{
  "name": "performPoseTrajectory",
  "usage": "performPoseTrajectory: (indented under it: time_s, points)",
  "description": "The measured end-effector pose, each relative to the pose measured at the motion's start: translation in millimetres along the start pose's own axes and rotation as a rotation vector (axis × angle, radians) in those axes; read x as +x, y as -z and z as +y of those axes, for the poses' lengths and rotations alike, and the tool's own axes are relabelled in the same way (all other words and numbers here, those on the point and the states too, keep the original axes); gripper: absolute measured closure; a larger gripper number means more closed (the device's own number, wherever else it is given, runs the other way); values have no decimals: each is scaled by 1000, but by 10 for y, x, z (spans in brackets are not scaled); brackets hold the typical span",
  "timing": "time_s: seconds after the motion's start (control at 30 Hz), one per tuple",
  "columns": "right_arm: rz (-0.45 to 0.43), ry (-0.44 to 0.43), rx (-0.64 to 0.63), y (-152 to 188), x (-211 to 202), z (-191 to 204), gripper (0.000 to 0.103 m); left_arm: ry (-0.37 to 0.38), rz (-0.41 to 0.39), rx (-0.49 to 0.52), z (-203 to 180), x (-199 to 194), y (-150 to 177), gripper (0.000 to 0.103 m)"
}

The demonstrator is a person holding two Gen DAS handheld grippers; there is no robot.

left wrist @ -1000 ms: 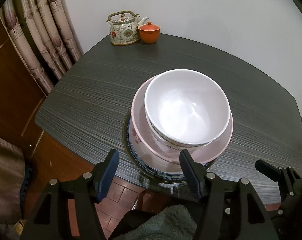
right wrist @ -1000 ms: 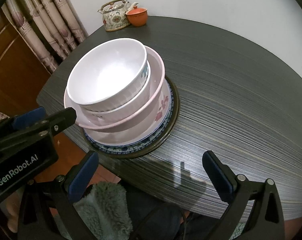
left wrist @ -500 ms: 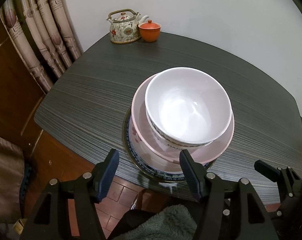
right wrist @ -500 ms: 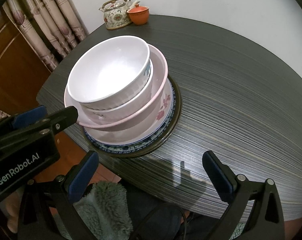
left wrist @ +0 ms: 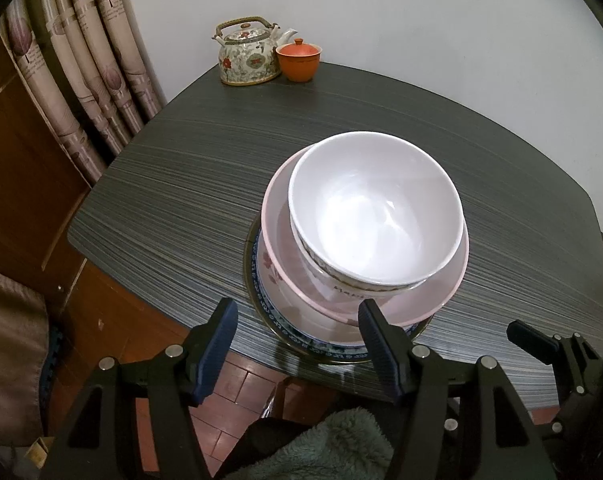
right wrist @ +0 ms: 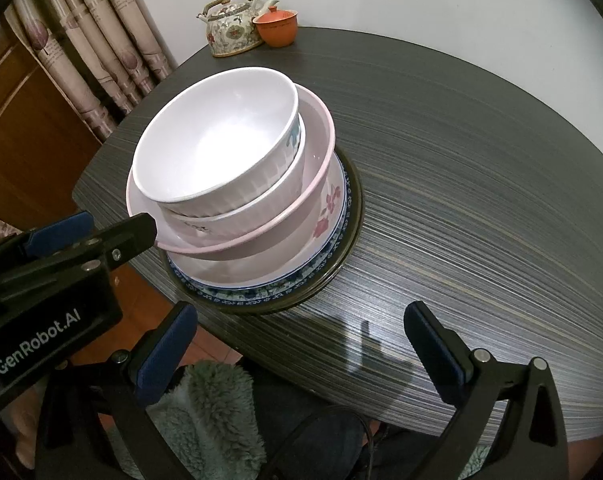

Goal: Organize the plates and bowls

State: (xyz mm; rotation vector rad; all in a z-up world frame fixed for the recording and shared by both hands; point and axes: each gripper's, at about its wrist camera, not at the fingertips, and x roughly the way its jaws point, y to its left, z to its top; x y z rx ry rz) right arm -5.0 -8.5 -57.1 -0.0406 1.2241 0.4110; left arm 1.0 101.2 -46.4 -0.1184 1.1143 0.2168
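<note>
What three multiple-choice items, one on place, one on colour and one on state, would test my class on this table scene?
1. Where does the teapot stand?
A. at the table's far corner, by the curtain
B. in the top bowl
C. on the floor

2. What colour is the lidded cup beside the teapot?
A. blue
B. orange
C. green

3. How are both grippers' jaws?
A. shut on the top bowl
B. shut on the plate
C. open, holding nothing

Answers:
1 A, it sits at the far edge next to the curtain.
2 B, cup and lid are orange.
3 C, the left gripper and right gripper gape short of the stack.
</note>
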Motion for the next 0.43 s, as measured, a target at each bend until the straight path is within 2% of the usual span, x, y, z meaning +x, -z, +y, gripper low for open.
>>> performPoseTrajectory:
  time_s: [0.43]
  points:
    - [1, 3, -2, 23, 7, 13, 1, 4, -4, -5, 16, -16, 29, 39]
